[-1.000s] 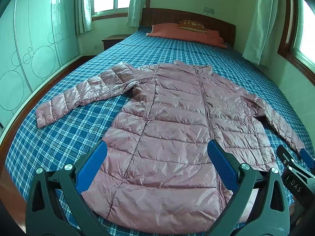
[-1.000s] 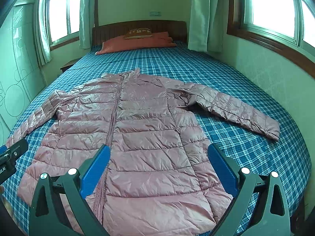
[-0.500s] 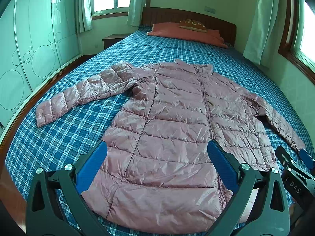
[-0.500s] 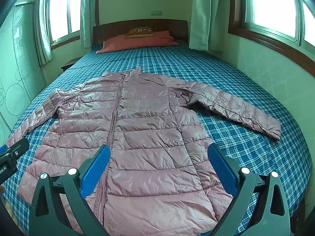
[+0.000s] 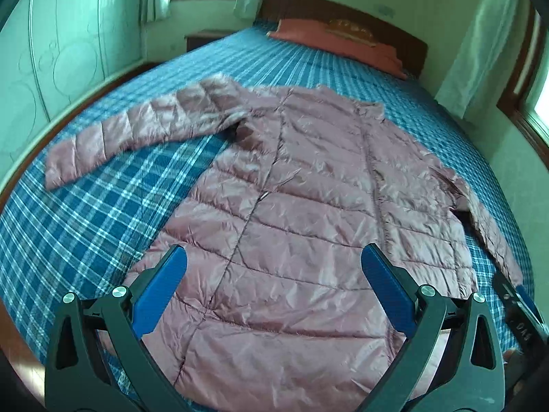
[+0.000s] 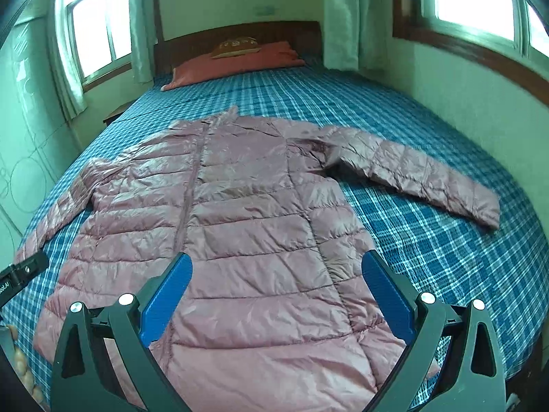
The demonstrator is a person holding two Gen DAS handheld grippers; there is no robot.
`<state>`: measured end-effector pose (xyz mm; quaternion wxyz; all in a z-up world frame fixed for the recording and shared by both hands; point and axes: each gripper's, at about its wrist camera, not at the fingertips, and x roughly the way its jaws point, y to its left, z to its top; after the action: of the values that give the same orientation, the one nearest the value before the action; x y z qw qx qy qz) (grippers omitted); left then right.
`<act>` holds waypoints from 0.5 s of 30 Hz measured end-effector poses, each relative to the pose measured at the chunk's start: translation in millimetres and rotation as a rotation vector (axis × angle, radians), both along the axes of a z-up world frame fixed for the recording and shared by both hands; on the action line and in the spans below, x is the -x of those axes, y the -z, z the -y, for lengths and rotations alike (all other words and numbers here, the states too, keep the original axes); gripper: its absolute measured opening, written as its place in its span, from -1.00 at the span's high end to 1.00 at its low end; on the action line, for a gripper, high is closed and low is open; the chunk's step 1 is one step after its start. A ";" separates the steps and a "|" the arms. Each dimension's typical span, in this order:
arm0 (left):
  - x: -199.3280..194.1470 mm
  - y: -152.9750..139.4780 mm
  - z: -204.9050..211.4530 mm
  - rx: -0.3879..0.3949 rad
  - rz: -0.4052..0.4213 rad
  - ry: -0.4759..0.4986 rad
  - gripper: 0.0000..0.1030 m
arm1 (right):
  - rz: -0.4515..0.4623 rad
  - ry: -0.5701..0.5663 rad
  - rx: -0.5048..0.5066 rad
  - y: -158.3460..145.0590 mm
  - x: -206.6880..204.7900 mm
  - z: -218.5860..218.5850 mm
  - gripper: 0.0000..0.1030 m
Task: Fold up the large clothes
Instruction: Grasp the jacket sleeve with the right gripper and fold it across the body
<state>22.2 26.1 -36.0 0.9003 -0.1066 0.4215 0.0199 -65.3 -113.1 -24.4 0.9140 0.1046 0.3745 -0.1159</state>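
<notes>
Two grippers, both empty: left gripper [image 5: 274, 292] and right gripper [image 6: 276, 292], jaws spread wide, hovering above the hem. One pink quilted jacket [image 5: 308, 213], front up, zipped, flat on the bed [image 5: 103, 213] with its blue plaid cover; left sleeve [image 5: 137, 130] and right sleeve [image 6: 411, 175] both stretched outward. One orange pillow [image 6: 236, 61] at the headboard. Folding: not begun, by my reckoning; sleeves and body all remain. Against half a second ago: both views have tilted, the jacket lies as it did.
</notes>
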 end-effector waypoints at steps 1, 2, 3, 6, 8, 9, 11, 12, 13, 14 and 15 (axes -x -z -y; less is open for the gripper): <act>-5.9 5.0 -5.6 0.007 -0.014 -0.012 -0.96 | 0.008 0.011 -0.027 1.7 -1.2 9.9 -0.90; -10.5 9.2 -9.1 0.010 -0.024 -0.019 -0.92 | 0.017 0.029 -0.059 4.3 -2.4 22.5 -0.90; -15.4 13.5 -13.0 0.014 -0.036 -0.026 -0.84 | 0.017 0.053 -0.097 7.8 -4.3 37.8 -0.90; -32.1 30.6 -29.2 0.004 -0.091 -0.079 -0.30 | 0.026 0.132 -0.187 19.8 -8.4 82.8 -0.86; -40.2 38.4 -39.6 0.031 -0.105 -0.094 -0.12 | 0.018 0.183 -0.211 26.0 -10.9 109.5 -0.25; -44.3 42.0 -44.9 0.034 -0.110 -0.110 -0.05 | 0.010 0.217 -0.223 30.0 -11.6 123.8 -0.11; -52.5 49.6 -57.7 0.028 -0.119 -0.166 0.11 | 0.016 0.278 -0.273 38.8 -9.5 156.1 -0.07; -55.9 51.8 -62.2 0.036 -0.124 -0.180 0.11 | 0.025 0.300 -0.290 41.9 -7.7 168.3 -0.07; -61.1 56.1 -69.8 0.047 -0.132 -0.204 0.11 | 0.034 0.339 -0.312 46.5 -4.3 185.0 -0.08; -64.8 58.8 -76.0 0.052 -0.134 -0.230 0.05 | 0.044 0.370 -0.336 51.0 -0.9 200.0 -0.13; -66.8 61.0 -81.8 0.057 -0.132 -0.256 -0.05 | 0.055 0.398 -0.356 55.5 2.8 214.9 -0.18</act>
<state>89.0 107.9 -97.0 0.8573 -0.1835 0.4632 0.1295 -68.0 -328.0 -79.9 0.8502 0.3385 0.3360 -0.2227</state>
